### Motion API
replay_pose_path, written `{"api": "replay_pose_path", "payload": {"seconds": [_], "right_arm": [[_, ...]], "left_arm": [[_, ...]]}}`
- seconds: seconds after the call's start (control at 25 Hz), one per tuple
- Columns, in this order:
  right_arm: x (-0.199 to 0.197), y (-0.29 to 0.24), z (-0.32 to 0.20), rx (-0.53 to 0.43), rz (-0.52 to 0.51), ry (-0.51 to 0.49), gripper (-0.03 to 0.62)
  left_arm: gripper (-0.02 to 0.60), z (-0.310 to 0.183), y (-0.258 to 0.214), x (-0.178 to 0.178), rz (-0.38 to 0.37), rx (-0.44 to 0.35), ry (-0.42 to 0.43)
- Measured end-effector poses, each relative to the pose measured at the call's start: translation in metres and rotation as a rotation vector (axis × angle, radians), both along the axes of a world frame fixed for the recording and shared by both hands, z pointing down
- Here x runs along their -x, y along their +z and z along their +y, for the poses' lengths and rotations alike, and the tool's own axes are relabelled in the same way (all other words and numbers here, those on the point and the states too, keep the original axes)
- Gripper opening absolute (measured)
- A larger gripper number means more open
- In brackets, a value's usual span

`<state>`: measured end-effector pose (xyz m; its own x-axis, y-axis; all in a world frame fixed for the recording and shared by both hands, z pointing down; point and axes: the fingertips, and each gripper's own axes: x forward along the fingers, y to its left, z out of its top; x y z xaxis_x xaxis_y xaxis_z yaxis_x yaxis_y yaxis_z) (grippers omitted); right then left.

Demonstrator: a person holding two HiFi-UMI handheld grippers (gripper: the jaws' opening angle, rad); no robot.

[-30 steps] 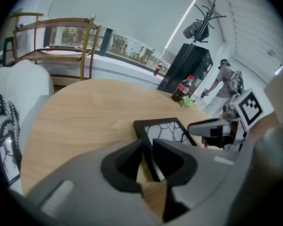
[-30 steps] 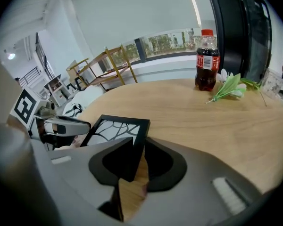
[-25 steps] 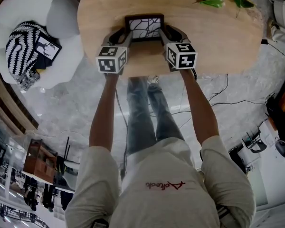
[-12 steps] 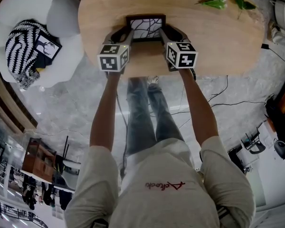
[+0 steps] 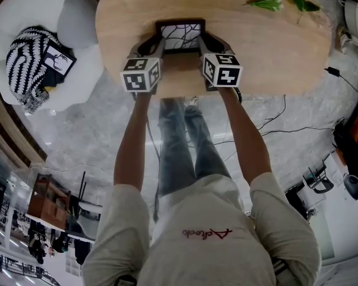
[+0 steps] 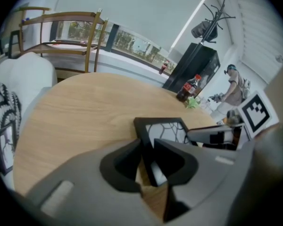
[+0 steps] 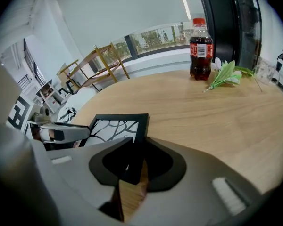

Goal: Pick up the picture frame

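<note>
- On the wooden table the picture frame lies near the edge.
- The left gripper and right gripper have just been closing — each clamps a side rail, so the lift looks ready.

I'm looking at a person who is wearing a pale beige T-shirt with short sleeves and red lettering on the chest, over blue jeans. The left gripper and right gripper are showing smooth grey moulded shells with black-lined jaws. The left cube and right cube are carrying black-and-white square markers.
</note>
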<state>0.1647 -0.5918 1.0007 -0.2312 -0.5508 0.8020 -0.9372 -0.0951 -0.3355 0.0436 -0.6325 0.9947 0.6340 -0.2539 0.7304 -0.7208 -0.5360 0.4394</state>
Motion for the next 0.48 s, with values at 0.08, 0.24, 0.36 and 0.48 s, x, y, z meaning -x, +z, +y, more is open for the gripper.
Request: {"api": "replay_pose_path", "payload": {"seconds": [0.08,0.24,0.36,0.48], "right_arm": [[0.0001,-0.0005,0.0002,0.003,-0.003,0.007,0.081],[-0.0013,-0.0003,0.0002,0.005,-0.011,0.016,0.080],[-0.0019,0.0006,0.0018,0.011,-0.012,0.020,0.078],[-0.0019,-0.0061,0.0074,0.010,-0.010,0.025,0.079]], "left_arm": [[0.084,0.0004,-0.0005,0.0002,0.001,0.006,-0.011],[0.083,0.0008,0.0000,-0.0002,0.005,0.017,-0.010],[0.083,0.0018,0.0006,-0.0008,0.002,0.018,-0.007],[0.081,0.0066,-0.0050,-0.0010,0.004,0.019,-0.008]]}}
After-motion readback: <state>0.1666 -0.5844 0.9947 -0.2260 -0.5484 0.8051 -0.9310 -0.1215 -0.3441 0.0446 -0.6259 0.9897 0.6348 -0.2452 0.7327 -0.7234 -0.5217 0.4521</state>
